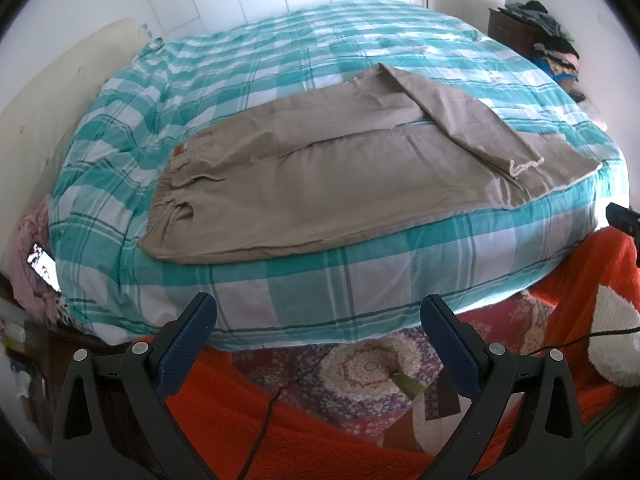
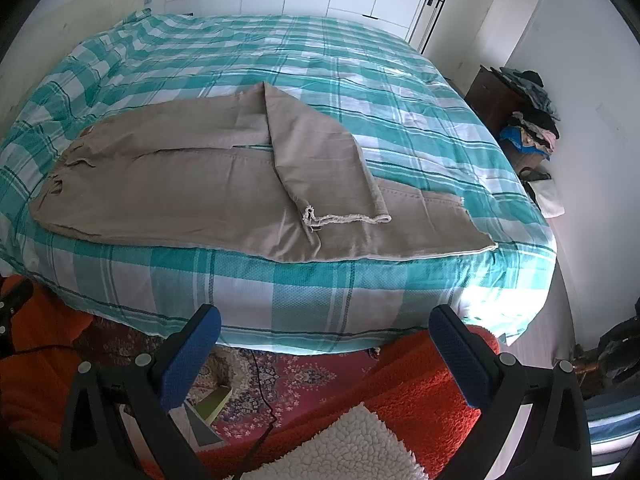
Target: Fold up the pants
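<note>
Beige pants (image 1: 320,184) (image 2: 180,184) lie flat on a bed with a teal and white checked cover (image 1: 248,80) (image 2: 360,92). The waistband is at the left, the legs run to the right. The far leg is folded back diagonally over the near leg, its frayed hem (image 1: 526,168) (image 2: 348,218) lying on top. My left gripper (image 1: 318,312) is open, held below the bed's near edge, with nothing between its blue-padded fingers. My right gripper (image 2: 326,322) is open too, also short of the bed and clear of the pants.
An orange fleece blanket (image 1: 304,432) (image 2: 420,380) and a patterned rug (image 1: 360,364) (image 2: 280,376) lie below the grippers, with a black cable (image 1: 276,400) across them. A dark cabinet piled with clothes (image 2: 524,120) stands at the right wall. A lit phone (image 1: 44,268) sits at the left.
</note>
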{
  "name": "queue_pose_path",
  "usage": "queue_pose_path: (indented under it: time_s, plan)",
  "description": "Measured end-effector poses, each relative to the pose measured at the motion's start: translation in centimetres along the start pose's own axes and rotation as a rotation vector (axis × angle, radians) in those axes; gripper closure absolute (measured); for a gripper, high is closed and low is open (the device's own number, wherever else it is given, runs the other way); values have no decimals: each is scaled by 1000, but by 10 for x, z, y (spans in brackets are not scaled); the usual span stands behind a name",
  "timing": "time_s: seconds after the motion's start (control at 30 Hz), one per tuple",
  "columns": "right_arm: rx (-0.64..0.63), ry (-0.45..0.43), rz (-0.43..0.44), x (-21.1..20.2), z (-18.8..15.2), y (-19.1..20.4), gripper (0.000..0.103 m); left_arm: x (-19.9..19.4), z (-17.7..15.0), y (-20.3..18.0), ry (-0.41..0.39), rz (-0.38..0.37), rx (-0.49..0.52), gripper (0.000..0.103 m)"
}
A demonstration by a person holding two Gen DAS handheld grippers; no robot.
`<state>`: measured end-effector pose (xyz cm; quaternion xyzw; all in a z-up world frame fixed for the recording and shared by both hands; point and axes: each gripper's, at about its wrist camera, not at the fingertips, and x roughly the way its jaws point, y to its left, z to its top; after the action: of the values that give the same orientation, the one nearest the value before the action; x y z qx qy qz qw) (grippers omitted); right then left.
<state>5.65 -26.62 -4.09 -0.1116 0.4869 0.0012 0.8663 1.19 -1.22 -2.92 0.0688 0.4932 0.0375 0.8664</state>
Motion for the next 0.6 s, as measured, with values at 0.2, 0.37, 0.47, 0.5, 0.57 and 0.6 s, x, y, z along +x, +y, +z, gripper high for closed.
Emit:
queue_pose_path:
  time_s: [0.2, 0.37, 0.47, 0.5, 0.57, 0.6]
  plan:
    - [-5, 3, 4, 1, 0, 1, 1, 2, 1, 2, 14, 0, -8, 1]
    - [-3, 3, 15, 2, 0, 2, 0, 4, 2, 3, 30, 16, -13, 1]
    - [-2, 6, 36, 3, 0, 3, 0, 5, 2, 5, 33, 20, -19, 1]
    - [-5, 4, 41, 3, 0, 4, 0, 5, 2, 5, 34, 21, -20, 1]
    - [-18, 0, 48, 2, 1, 6, 0, 6, 3, 5, 37, 22, -22, 1]
    - [-24, -2, 50, 1, 1, 8, 0, 6, 3, 5, 38, 22, -22, 1]
